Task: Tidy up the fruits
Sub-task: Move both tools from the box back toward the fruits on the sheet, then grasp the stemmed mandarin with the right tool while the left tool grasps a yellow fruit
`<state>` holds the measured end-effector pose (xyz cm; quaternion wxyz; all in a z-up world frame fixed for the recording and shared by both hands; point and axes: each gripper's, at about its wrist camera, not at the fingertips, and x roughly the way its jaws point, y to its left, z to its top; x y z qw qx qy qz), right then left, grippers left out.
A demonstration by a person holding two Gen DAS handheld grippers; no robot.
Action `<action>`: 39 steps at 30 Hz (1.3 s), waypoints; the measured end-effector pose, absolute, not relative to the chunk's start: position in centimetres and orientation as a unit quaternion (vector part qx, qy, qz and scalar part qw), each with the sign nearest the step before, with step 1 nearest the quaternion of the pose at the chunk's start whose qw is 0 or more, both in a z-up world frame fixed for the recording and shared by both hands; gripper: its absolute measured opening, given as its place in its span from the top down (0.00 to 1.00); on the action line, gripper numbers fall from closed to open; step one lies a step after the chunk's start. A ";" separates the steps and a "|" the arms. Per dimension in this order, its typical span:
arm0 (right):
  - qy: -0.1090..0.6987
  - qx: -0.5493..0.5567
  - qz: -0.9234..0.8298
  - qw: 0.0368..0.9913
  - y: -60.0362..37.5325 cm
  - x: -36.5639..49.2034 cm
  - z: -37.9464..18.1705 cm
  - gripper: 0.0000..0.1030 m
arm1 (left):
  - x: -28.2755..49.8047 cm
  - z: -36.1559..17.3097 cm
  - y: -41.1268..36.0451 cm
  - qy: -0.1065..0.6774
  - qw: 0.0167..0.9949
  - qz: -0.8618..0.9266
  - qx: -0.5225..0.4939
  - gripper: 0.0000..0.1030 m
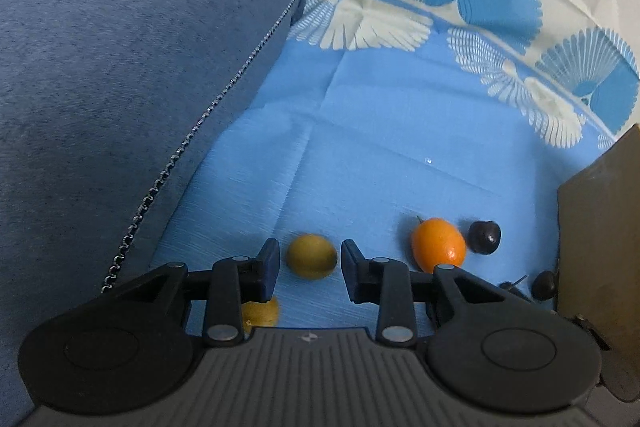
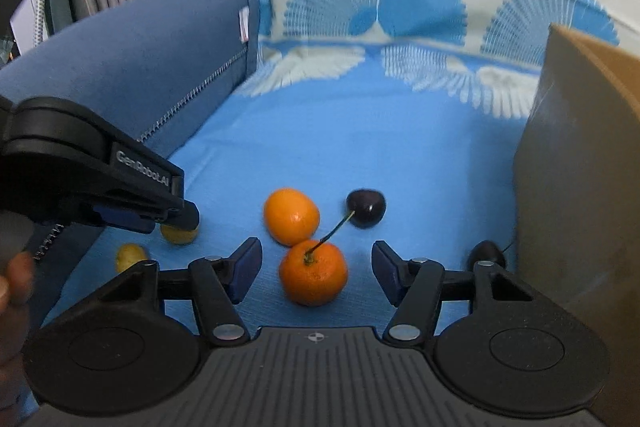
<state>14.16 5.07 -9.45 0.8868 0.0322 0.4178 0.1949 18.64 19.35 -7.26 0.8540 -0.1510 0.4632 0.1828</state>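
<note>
Both tools are spread wide and grasp nothing. Left tool (image 1: 309, 267) sits low over the blue patterned cloth (image 1: 380, 147), and between its fingers lies a yellow-green fruit (image 1: 311, 256); I see a gap on each side, so neither pad touches it. Another yellow fruit (image 1: 260, 313) peeks out from under my left finger, partly hidden by the linkage. To the right of that tool lie an oval orange fruit (image 1: 439, 245) and a dark cherry (image 1: 484, 237) just beside it. Nearer the cardboard box (image 1: 596, 247) is 1 more dark cherry (image 1: 543, 285).

Right tool (image 2: 316, 273) is equally released. A round orange fruit (image 2: 313, 273) with a green stem end lies between its fingers, with space on both sides. Just beyond it, the oval orange fruit (image 2: 291, 215) touches or nearly touches the round one; I cannot tell which. The dark cherry (image 2: 366, 207) lies to the right of the oval one, its stem slanting down toward the round fruit. The second cherry (image 2: 486, 254) lies by the box (image 2: 580, 167), partly hidden behind my right finger.

From the right wrist I also see the left tool (image 2: 176, 217) above the yellow-green fruit (image 2: 179, 233), the other yellow fruit (image 2: 130, 257) nearer me, and a blue cushion (image 2: 128, 67) along the cloth's left edge.
</note>
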 end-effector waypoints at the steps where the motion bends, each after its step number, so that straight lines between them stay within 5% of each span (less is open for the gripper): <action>1: 0.422 0.030 0.194 0.885 5.2 14.3 -9.8 0.54 | 18.8 -7.4 19.2 0.468 0.852 0.182 -0.146 0.64; 6: 0.425 0.025 0.197 0.883 5.5 14.2 -10.4 0.61 | 19.5 -8.0 18.5 0.486 0.847 0.177 -0.122 0.64; 28: 0.430 -0.028 0.248 0.868 2.9 5.7 -4.3 0.62 | 17.6 -6.2 15.0 0.482 0.866 0.091 -0.095 0.69; 39: 0.488 -0.067 0.236 0.837 2.6 3.5 -6.7 0.62 | 17.9 -7.7 12.0 0.527 0.847 0.055 -0.042 0.69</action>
